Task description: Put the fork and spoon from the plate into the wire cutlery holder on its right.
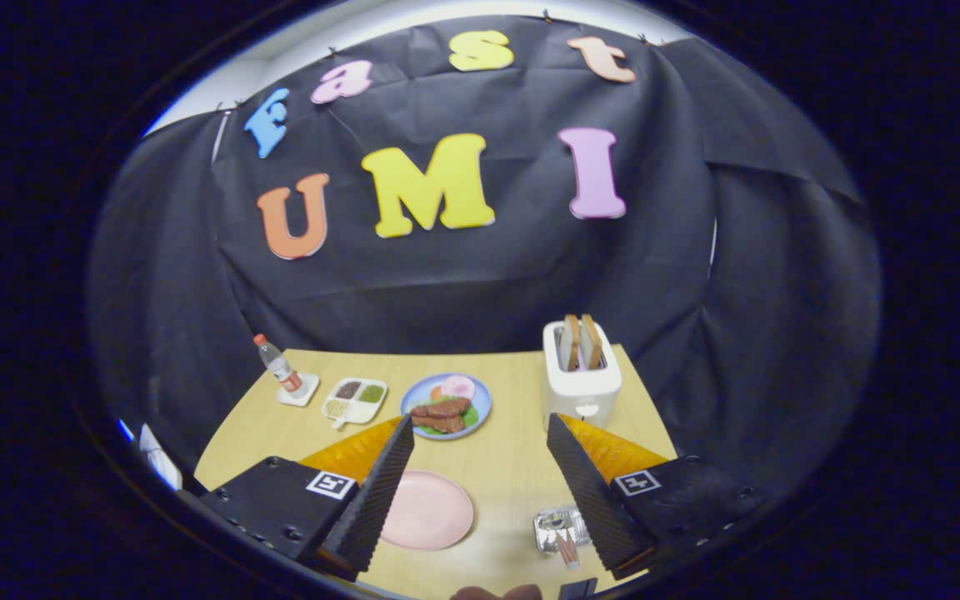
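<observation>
1. Here the gripper (480, 433) hangs above a wooden table (513, 467), its two fingers spread wide apart and pinching nothing.
2. Below and between the fingers lies a pink plate (430, 510), close to the left finger, which hides part of its rim; its visible face is bare.
3. To the right of the plate, just beside the right finger, stands the wire cutlery holder (559, 529), seen from above; pinkish handles (567, 550) stick out of it, though whether they belong to the fork and the spoon I cannot tell.
4. Beyond the fingers sits a blue plate (480, 392) with sausages, greens and a pink slice on it.
5. Left of that is a white divided dish (354, 400) of small foods, and further left a bottle (278, 365) with a red cap on a white coaster.
6. At the far right stands a white toaster (582, 379) with two slices of bread upright in its slots.
</observation>
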Demonstrator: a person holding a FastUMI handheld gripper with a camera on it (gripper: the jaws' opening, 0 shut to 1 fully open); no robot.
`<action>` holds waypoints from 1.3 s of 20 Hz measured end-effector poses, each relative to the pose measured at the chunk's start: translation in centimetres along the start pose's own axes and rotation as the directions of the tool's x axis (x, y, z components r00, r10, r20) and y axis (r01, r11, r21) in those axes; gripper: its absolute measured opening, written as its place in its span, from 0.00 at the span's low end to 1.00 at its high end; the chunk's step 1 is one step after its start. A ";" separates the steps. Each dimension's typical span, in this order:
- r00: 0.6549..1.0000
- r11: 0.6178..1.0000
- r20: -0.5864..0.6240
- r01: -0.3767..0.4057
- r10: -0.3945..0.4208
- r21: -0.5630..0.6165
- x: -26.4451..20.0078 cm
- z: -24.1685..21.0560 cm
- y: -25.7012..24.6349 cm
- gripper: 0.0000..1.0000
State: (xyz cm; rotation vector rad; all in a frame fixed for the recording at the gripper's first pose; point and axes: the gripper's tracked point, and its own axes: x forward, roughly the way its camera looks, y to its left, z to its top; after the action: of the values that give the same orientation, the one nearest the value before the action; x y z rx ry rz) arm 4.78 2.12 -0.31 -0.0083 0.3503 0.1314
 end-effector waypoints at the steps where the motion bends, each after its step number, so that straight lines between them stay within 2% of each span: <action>1: 0.997 1.000 0.075 0.002 -0.001 -0.016 -1.0 1.5 0.6 0.97; 4: 0.971 1.000 0.240 0.015 -0.015 0.002 -3.4 3.7 1.9 0.96; 10: 0.932 0.999 0.362 0.022 -0.035 0.038 -6.7 3.3 3.1 0.96; 16: 0.908 0.998 0.414 0.061 -0.061 0.012 -10.0 2.3 3.8 0.96; 20: 0.903 0.998 0.426 0.064 -0.057 -0.003 -10.8 2.7 4.1 0.96; 26: 0.908 0.996 0.411 0.077 -0.087 0.039 -10.8 2.1 3.2 0.96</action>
State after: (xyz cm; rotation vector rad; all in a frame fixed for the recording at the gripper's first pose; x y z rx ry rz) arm -4.96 3.97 5.43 0.0261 -0.0729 0.0430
